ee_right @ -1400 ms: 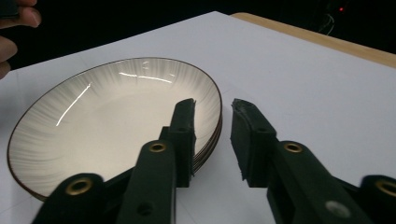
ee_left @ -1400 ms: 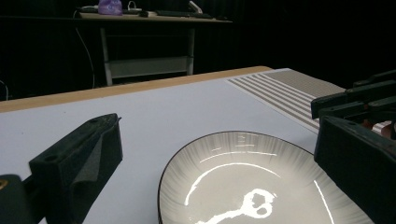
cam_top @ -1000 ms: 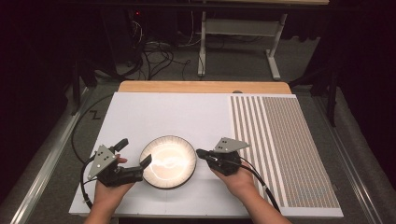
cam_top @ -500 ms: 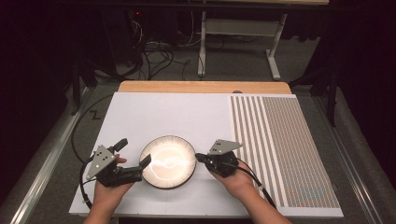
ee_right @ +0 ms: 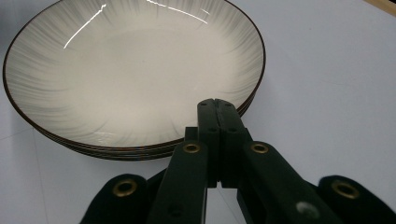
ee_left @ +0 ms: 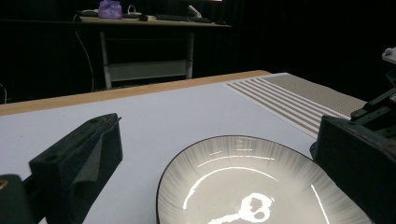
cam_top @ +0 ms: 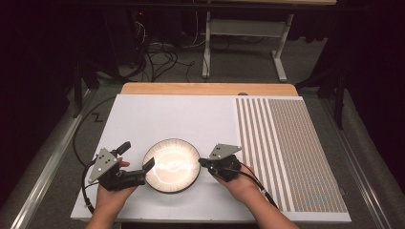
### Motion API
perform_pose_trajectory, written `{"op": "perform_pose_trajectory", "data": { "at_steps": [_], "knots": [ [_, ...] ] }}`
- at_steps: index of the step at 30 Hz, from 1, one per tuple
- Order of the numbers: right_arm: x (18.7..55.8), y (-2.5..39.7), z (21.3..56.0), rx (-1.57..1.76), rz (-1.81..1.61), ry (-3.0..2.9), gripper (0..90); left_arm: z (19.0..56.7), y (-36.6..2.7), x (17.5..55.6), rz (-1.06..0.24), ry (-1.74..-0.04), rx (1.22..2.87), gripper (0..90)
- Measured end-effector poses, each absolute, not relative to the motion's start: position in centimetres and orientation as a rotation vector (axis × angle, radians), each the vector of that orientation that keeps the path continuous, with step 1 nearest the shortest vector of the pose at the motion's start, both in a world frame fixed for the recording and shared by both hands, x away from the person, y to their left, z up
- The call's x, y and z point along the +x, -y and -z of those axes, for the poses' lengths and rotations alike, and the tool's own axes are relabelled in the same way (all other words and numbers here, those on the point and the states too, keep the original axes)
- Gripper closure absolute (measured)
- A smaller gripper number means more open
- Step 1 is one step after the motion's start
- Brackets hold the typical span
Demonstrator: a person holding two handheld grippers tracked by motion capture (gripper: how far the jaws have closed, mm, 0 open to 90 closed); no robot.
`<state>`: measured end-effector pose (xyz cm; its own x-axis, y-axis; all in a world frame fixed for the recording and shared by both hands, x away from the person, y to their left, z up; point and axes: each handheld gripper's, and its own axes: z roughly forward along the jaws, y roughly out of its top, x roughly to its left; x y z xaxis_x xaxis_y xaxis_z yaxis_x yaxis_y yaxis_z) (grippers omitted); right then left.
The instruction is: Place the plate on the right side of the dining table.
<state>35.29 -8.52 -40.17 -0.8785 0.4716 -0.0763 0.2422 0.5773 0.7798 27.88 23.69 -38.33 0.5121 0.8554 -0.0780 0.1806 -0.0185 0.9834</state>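
Observation:
A stack of shallow white plates [cam_top: 172,164] with dark rims sits on the white table near its front edge. My left gripper [cam_top: 137,156] is open at the stack's left side. One jaw reaches the left rim and the other points away to the left. In the left gripper view the top plate [ee_left: 243,186] lies between the wide-apart jaws of the left gripper [ee_left: 217,135]. My right gripper [cam_top: 200,162] is shut, with its tips at the stack's right rim. In the right gripper view the closed tips of the right gripper [ee_right: 217,105] touch or nearly touch the plates' [ee_right: 126,70] edge, with nothing between them.
A striped and dotted mat [cam_top: 286,152] covers the right part of the table. A wooden strip [cam_top: 205,89] runs along the far edge. Beyond it, cables [cam_top: 157,52] and a metal table frame [cam_top: 239,28] stand on the dark floor.
My right gripper has slid slightly toward the front edge, staying shut at the plates' right rim. The left gripper has barely moved.

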Motion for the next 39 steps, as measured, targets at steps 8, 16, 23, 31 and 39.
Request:
{"op": "perform_pose_trajectory", "data": {
  "at_steps": [8, 16, 23, 31, 39],
  "knots": [
    [35.4, 8.2, 40.1, 0.577, -1.164, -2.544, 90.0, 38.3, -23.7, 27.9, -0.677, -0.929, 1.517, 1.8],
    [35.6, 7.9, 40.1, 0.580, -1.159, -2.549, 90.0, 38.4, -23.1, 27.9, -0.644, -0.951, 1.435, 1.8],
    [35.7, 7.7, 40.1, 0.577, -1.162, -2.553, 90.0, 38.4, -23.2, 27.8, -0.627, -0.957, 1.435, 2.0],
    [35.8, 7.5, 40.2, 0.585, -1.172, -2.555, 90.0, 38.3, -23.9, 27.8, -0.679, -0.935, 1.504, 2.0],
    [35.5, 6.1, 40.5, 0.538, -1.169, -2.594, 90.0, 38.2, -24.0, 27.8, -0.685, -0.939, 1.496, 1.9]
  ]
}}
